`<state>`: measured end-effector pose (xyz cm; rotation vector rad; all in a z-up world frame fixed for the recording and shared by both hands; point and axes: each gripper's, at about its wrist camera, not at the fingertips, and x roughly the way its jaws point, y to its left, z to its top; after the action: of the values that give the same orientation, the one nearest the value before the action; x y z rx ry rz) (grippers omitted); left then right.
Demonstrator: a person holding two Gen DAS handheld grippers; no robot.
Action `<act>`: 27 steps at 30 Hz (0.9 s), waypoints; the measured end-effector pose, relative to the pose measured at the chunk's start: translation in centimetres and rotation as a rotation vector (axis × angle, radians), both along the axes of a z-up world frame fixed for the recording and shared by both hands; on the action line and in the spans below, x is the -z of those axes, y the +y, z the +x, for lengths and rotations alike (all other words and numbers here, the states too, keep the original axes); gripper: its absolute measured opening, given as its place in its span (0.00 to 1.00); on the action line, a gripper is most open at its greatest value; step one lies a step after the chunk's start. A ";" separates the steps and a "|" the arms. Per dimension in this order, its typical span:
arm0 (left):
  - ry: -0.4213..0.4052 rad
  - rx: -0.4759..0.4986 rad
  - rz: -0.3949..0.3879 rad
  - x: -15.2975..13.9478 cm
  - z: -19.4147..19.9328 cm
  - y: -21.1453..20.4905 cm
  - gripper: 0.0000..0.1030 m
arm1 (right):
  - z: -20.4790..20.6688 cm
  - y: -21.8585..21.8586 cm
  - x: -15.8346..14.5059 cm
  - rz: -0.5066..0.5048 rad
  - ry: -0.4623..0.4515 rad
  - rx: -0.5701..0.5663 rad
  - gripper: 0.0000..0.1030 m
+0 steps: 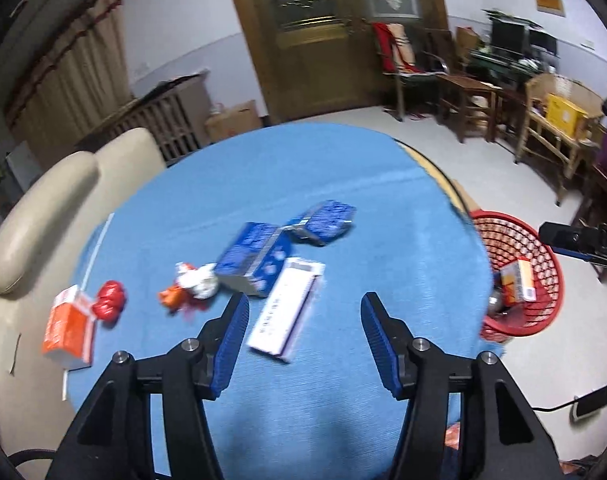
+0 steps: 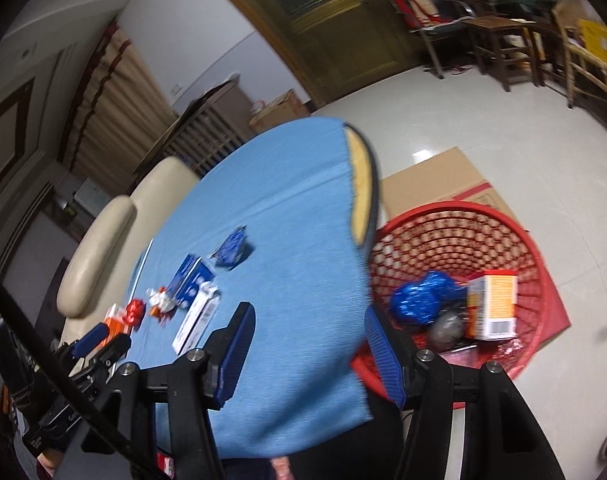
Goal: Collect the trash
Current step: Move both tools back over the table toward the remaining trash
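Note:
Trash lies on a round blue table [image 1: 287, 168]: a white box [image 1: 288, 308], a blue box [image 1: 253, 258], a crumpled blue wrapper [image 1: 326, 222], a white and orange wrapper [image 1: 193, 282], a red wad [image 1: 110, 302] and an orange carton [image 1: 69, 328]. My left gripper [image 1: 305, 344] is open and empty, just short of the white box. My right gripper [image 2: 307, 354] is open and empty above the table's right edge. A red basket [image 2: 463, 216] on the floor holds a blue wrapper [image 2: 421, 298], an orange carton [image 2: 491, 310] and a grey wad [image 2: 449, 328]. The basket also shows in the left wrist view [image 1: 543, 308].
A cream armchair [image 1: 43, 216] stands against the table's left side. Flat cardboard [image 2: 435, 180] lies under the basket. Wooden chairs and benches [image 1: 551, 128] line the far right wall. A wooden door [image 1: 323, 40] is behind the table.

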<state>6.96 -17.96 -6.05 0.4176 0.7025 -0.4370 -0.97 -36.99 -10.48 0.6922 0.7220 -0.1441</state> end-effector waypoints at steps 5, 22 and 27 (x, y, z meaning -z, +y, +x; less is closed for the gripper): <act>-0.017 -0.042 -0.004 -0.2 0.4 1.9 0.58 | 1.8 2.8 -0.5 -0.029 0.005 -0.065 0.59; -0.025 -0.075 -0.015 -0.1 0.6 3.8 0.58 | 4.3 6.7 -0.5 -0.046 0.018 -0.156 0.59; 0.018 -0.119 -0.031 0.7 2.1 5.9 0.58 | 5.9 7.4 -0.2 -0.034 0.035 -0.189 0.59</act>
<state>9.03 -12.11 -6.79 0.3413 0.7329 -0.3391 4.92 -29.58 -10.26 0.5863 0.8131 0.0048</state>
